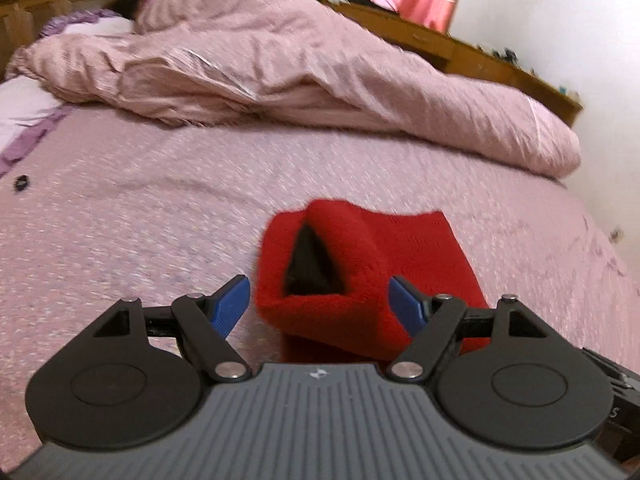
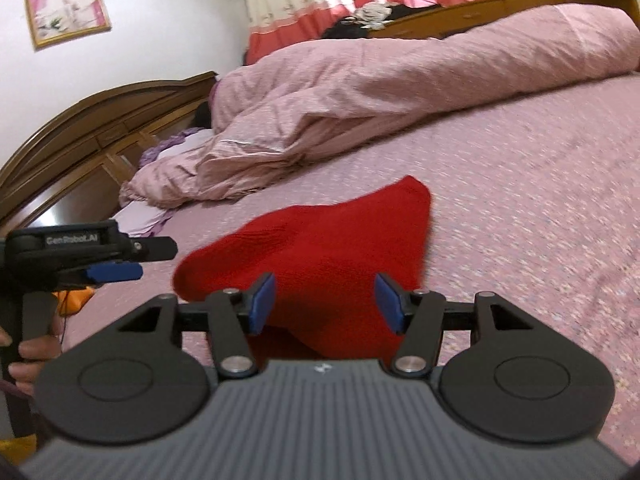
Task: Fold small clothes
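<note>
A small red knitted garment [image 1: 404, 256] lies on the pink bedsheet [image 1: 140, 232], its near end gaping open with a dark hollow. My left gripper [image 1: 319, 304] is open, its blue pads on either side of that open end, holding nothing. In the right wrist view the same red garment [image 2: 320, 248] lies in a rough triangle with a point toward the far side. My right gripper [image 2: 325, 300] is open just over its near edge, empty. The left gripper [image 2: 116, 271] shows at the left of this view, held by a hand.
A crumpled pink duvet [image 1: 304, 64] lies across the far side of the bed. A wooden headboard [image 2: 80, 128] stands at the left, a wooden shelf [image 1: 460, 44] behind the bed. A small dark object [image 1: 21, 182] lies on the sheet at the left.
</note>
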{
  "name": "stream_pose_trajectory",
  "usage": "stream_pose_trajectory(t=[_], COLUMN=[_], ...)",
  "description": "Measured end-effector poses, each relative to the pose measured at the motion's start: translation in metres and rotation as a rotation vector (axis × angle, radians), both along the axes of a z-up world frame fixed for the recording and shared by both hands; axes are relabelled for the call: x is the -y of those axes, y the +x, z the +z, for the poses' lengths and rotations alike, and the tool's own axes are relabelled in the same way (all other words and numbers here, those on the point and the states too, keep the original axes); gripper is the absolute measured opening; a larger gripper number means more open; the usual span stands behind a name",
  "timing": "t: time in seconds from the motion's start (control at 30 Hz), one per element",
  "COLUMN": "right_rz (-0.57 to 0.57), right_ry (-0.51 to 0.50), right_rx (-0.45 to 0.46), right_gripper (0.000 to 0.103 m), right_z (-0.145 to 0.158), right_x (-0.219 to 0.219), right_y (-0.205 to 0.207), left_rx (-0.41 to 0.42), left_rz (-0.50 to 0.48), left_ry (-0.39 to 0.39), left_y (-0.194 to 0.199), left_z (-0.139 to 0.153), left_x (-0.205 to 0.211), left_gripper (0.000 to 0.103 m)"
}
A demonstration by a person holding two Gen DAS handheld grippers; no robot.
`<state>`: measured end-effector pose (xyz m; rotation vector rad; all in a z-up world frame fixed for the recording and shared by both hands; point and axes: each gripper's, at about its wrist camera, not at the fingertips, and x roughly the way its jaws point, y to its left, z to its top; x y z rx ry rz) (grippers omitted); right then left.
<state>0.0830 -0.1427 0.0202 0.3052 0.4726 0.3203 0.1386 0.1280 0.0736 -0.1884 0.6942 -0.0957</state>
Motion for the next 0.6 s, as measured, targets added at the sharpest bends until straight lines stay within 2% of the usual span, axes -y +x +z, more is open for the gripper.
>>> stream_pose_trajectory(t=[0.1, 0.2, 0.27, 0.43, 0.5, 0.6], right_rz=[-0.018, -0.032, -0.036, -0.042, -0.043, -0.051], right_ry=[0.015, 0.026, 0.028, 0.025, 0.022, 0.013], right_rx=[-0.011, -0.024, -0.029, -0.044, -0.049, -0.056], right_gripper=[0.058, 0.058, 0.058, 0.058, 0.058, 0.058], right_z=[-0.005, -0.01, -0.012, -0.02, -0.022, -0.024], right_x=[0.009, 0.015, 0.016, 0.019, 0.019, 0.018], right_y=[0.001, 0.002, 0.003, 0.003, 0.003, 0.004], left_rx=[-0.044, -0.083, -0.098, -0.078, -0.05, 0.007], left_rz=[-0.014, 0.015, 0.028, 0.001, 0.01, 0.034], left_ry=[0.024, 0.068, 0.064, 0.036, 0.015, -0.056], left_y=[0.014, 0.021, 0.022, 0.012, 0.005, -0.011], left_z=[-0.015, -0.031, -0.039, -0.047, -0.042, -0.026], left_x=[0.011, 0.018, 0.019, 0.022, 0.019, 0.006], left_gripper=[0.077, 0.077, 0.077, 0.041, 0.035, 0.033])
